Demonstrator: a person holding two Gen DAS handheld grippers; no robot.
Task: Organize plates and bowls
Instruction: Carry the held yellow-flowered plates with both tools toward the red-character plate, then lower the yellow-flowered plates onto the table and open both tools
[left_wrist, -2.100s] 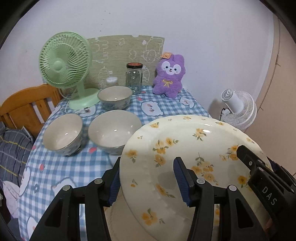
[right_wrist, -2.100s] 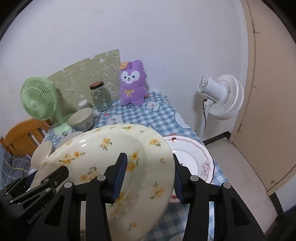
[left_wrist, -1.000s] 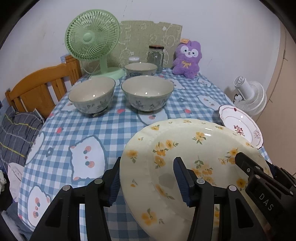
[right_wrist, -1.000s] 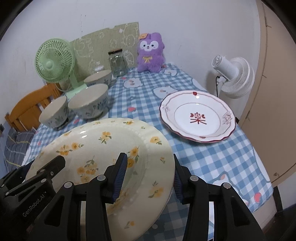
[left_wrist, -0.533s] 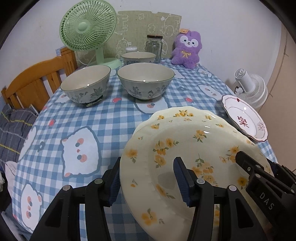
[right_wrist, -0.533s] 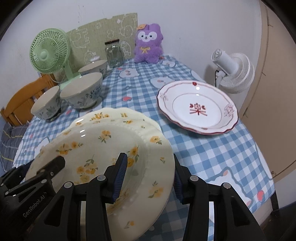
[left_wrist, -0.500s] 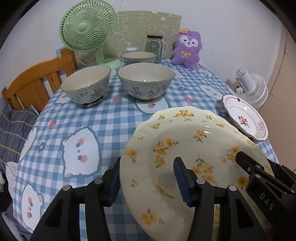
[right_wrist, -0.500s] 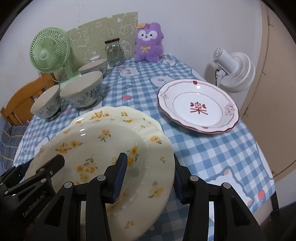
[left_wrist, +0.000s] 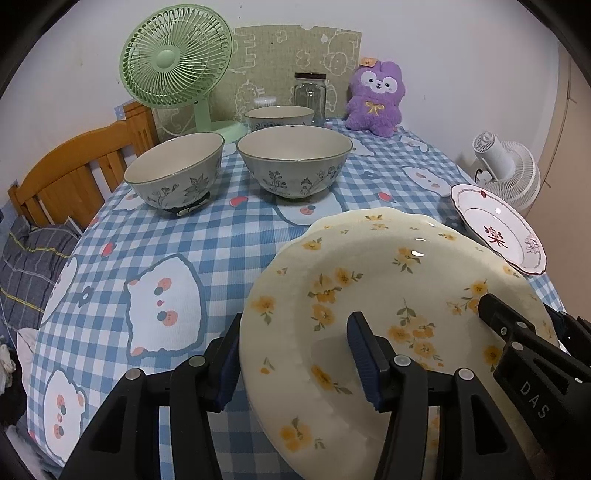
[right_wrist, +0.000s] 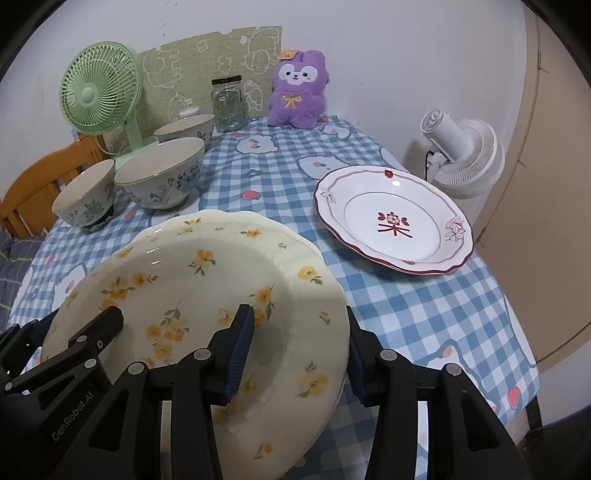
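Plate (left_wrist: 399, 280) lower, both grippers (left_wrist: 295, 354) clamped.

Black tongs (left_wrist: 295, 363), blue ribbed pads (right_wrist: 242, 349) (silver screws)

The yellow flowered plate (left_wrist: 388, 295) fills the lower right of the left wrist view and blocks passage there, resting just above a second matching plate (left_wrist: 369, 218) whose rim shows at its far edge. To its left, the checked tablecloth (left_wrist: 166, 258) lies bare, an open lane toward the lower left. Further up, two bowls (left_wrist: 177, 170) (left_wrist: 293, 158) stand side by side with a narrow gap between; a third bowl (left_wrist: 279, 116), a jar (left_wrist: 310, 94) and a green fan (left_wrist: 177, 55) crowd behind. In the right wrist view, a red-rimmed plate (right_wrist: 393, 221) occupies the right; bare cloth runs up the middle toward a purple plush toy (right_wrist: 297, 90).
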